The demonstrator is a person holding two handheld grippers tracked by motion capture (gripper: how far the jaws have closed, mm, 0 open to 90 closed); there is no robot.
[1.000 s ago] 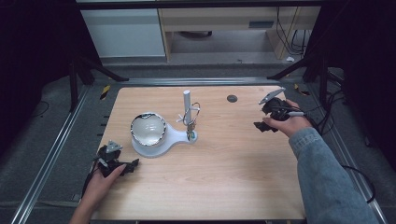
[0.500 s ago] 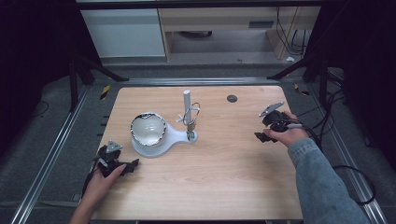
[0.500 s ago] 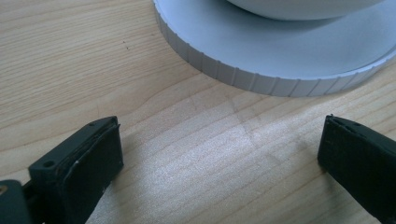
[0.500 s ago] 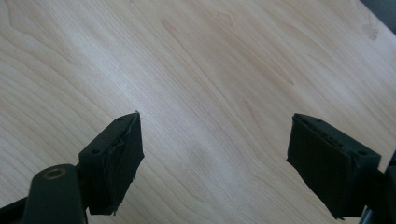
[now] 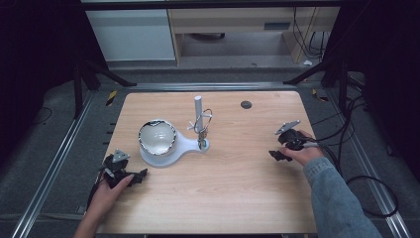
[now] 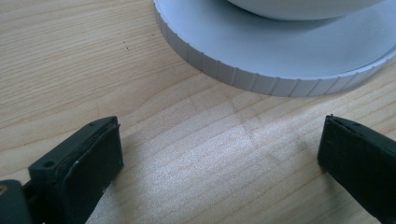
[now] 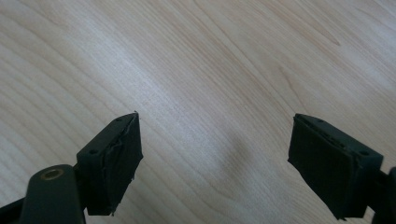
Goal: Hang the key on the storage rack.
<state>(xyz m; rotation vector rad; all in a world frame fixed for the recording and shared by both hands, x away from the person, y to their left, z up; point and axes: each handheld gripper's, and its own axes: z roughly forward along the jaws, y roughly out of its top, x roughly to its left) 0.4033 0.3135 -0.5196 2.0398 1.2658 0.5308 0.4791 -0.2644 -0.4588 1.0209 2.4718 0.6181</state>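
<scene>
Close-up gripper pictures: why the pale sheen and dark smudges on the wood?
Left gripper view: lamp glare brightens the table between the open jaws, below the white base. Right gripper view: similar sheen, plus a soft blurred shadow on the wood.

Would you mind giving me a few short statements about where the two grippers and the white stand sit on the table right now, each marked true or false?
1. The left gripper is open with nothing between its jaws. True.
2. The right gripper is shut on the post of the white stand. False: it is open over bare wood near the table's right edge, away from the white stand.
3. The ribbed rim of the stand's round base lies just ahead of the left gripper. True.
4. The bowl lies on the bare tabletop beside the stand. False: it sits on the stand's round base.
5. A small dark disc lies near the table's far edge. True.
</scene>
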